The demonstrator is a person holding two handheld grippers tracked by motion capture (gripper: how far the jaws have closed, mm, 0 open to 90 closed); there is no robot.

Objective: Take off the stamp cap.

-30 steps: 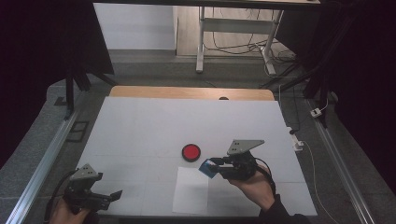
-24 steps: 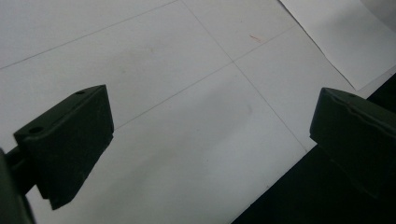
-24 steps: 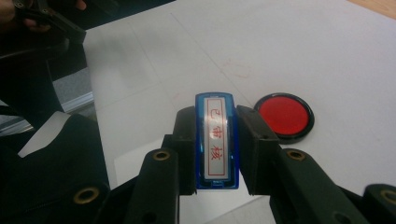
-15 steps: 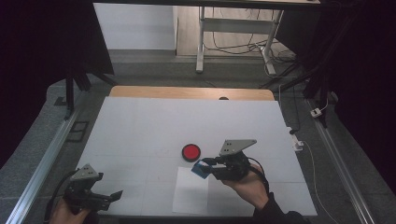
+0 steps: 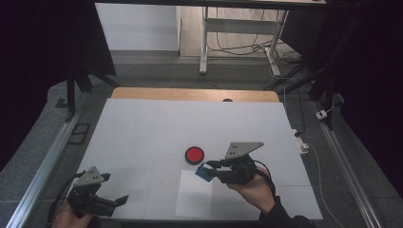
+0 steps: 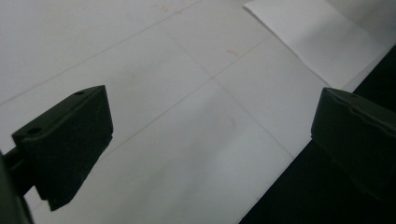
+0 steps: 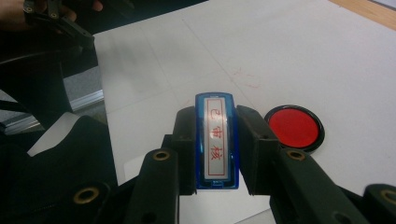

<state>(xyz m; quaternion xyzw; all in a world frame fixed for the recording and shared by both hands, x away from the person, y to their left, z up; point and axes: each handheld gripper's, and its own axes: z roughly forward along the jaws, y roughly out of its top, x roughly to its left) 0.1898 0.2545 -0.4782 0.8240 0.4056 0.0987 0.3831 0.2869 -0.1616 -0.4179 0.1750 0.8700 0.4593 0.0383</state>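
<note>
The blue stamp (image 7: 216,140) sits clamped between the two black jaws of the right gripper (image 5: 212,171), its long sides pressed by the pads and its labelled face, with red characters on a pale strip, turned up toward that gripper's camera. In the high view the stamp (image 5: 205,172) shows as a small blue block at the tip of the gripper, held above the white table (image 5: 142,128) over the upper edge of a white sheet of paper (image 5: 194,199). Just beyond it lies the round red ink pad (image 5: 194,155) in its black rim, near the stamp but apart from it; in the right gripper view the pad (image 7: 294,127) lies to the right of the jaws. The left gripper (image 5: 119,201) rests near the table's near left corner, well apart from the stamp, its jaws standing wide with nothing between them.
</note>
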